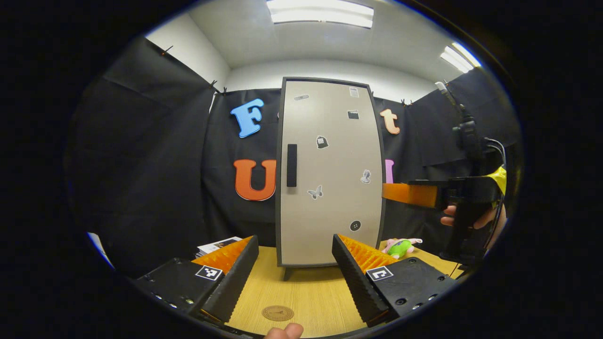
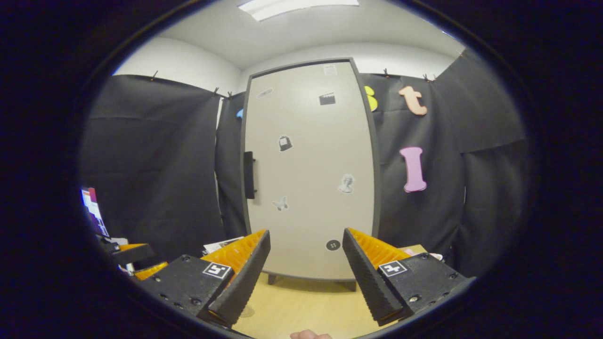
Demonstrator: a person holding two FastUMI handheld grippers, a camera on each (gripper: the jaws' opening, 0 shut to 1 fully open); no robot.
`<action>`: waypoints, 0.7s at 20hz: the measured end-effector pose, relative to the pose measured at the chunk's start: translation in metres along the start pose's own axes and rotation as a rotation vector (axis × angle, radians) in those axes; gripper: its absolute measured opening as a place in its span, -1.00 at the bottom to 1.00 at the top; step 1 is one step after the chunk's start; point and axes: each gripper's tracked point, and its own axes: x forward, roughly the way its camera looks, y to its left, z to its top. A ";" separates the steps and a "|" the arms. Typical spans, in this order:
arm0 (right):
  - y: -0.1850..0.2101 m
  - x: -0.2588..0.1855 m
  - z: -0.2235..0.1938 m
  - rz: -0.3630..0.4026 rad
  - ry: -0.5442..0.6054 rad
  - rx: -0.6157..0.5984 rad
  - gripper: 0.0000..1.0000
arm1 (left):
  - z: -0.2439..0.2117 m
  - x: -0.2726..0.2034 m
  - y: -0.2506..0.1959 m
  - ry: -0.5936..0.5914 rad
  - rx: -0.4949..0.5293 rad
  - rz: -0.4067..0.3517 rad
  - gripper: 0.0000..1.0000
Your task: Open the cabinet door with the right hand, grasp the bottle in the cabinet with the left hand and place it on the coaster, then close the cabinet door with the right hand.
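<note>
While its two fingers stand spread with nothing between them, the left claw (image 1: 295,275) hovers low over the wooden counter (image 1: 311,292), released and pointed straight at the cabinet (image 1: 330,174). Just ahead of its fingertips, near the bottom of the left gripper view, a round brown coaster (image 1: 277,313) lies flat on the counter, apart from both fingers. The right claw (image 2: 306,273) is likewise released, its fingers wide apart above the counter (image 2: 301,306) and aimed at the cabinet door (image 2: 308,174). In the left gripper view that same right claw (image 1: 410,194) shows at the right edge, held by a hand (image 1: 471,219), level with the lower half of the door and just beside the cabinet's right side; whether it touches the cabinet cannot be told.

The cabinet door is closed, flush in its dark frame, so the bottle inside is hidden. A dark vertical handle (image 1: 292,165) sits at the door's left edge, about mid-height, and small stickers dot the pale panel. The cabinet stands upright on short legs at the far side of the counter. To its right lies a small green and pink plush toy (image 1: 400,246); to its left, some printed booklets (image 1: 217,245).
</note>
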 end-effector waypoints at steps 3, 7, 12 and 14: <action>0.028 0.042 0.014 0.059 -0.002 -0.011 0.97 | 0.003 -0.004 -0.002 -0.008 0.002 -0.004 0.89; 0.058 0.094 0.031 0.092 -0.014 -0.023 0.97 | 0.003 -0.007 0.000 -0.006 0.003 -0.005 0.89; 0.096 0.150 0.043 0.124 -0.017 -0.058 0.96 | 0.002 -0.009 0.013 -0.004 -0.007 0.015 0.89; 0.111 0.178 0.042 0.135 0.001 -0.048 0.97 | 0.001 -0.009 0.021 -0.008 -0.004 0.028 0.89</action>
